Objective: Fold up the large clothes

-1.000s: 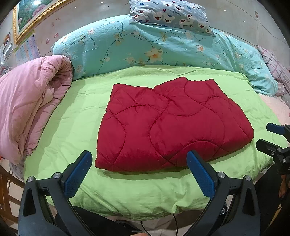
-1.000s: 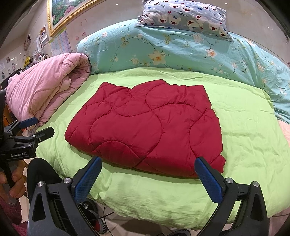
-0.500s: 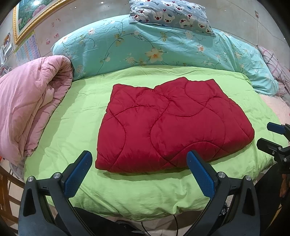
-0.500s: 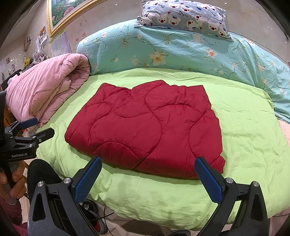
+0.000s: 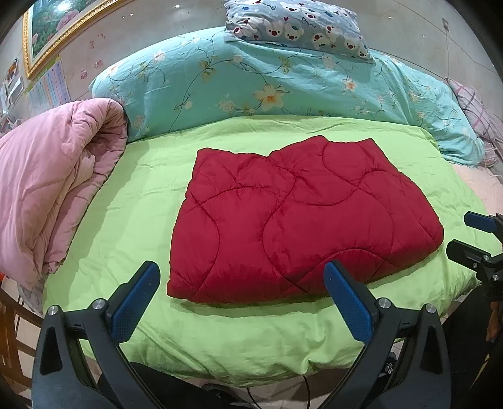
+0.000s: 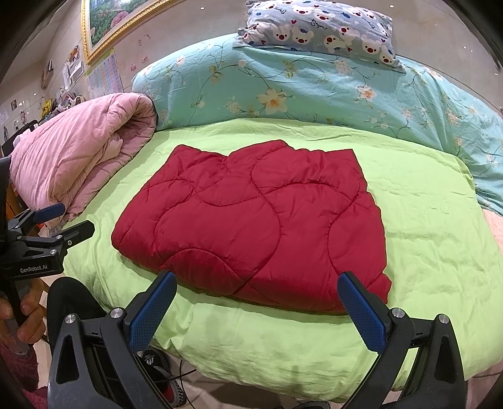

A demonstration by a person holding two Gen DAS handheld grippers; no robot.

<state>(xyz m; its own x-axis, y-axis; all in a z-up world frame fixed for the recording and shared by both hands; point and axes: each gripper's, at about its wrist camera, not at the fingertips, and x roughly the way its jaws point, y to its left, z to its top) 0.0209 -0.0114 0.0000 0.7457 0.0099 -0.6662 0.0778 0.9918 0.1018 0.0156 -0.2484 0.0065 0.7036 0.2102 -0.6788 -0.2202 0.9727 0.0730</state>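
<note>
A red quilted garment (image 5: 295, 220) lies folded into a flat rectangle on the green bedsheet (image 5: 132, 214); it also shows in the right wrist view (image 6: 257, 226). My left gripper (image 5: 242, 295) is open and empty, held off the bed's near edge, short of the garment's front edge. My right gripper (image 6: 257, 305) is open and empty, also off the near edge. Each gripper shows at the side of the other's view: the right one (image 5: 474, 239) and the left one (image 6: 59, 220).
A rolled pink quilt (image 5: 47, 192) lies on the bed's left side. A teal floral duvet (image 5: 267, 85) and a bear-print pillow (image 5: 298, 25) are piled at the head. A shoe (image 6: 163, 377) and a cable lie on the floor below.
</note>
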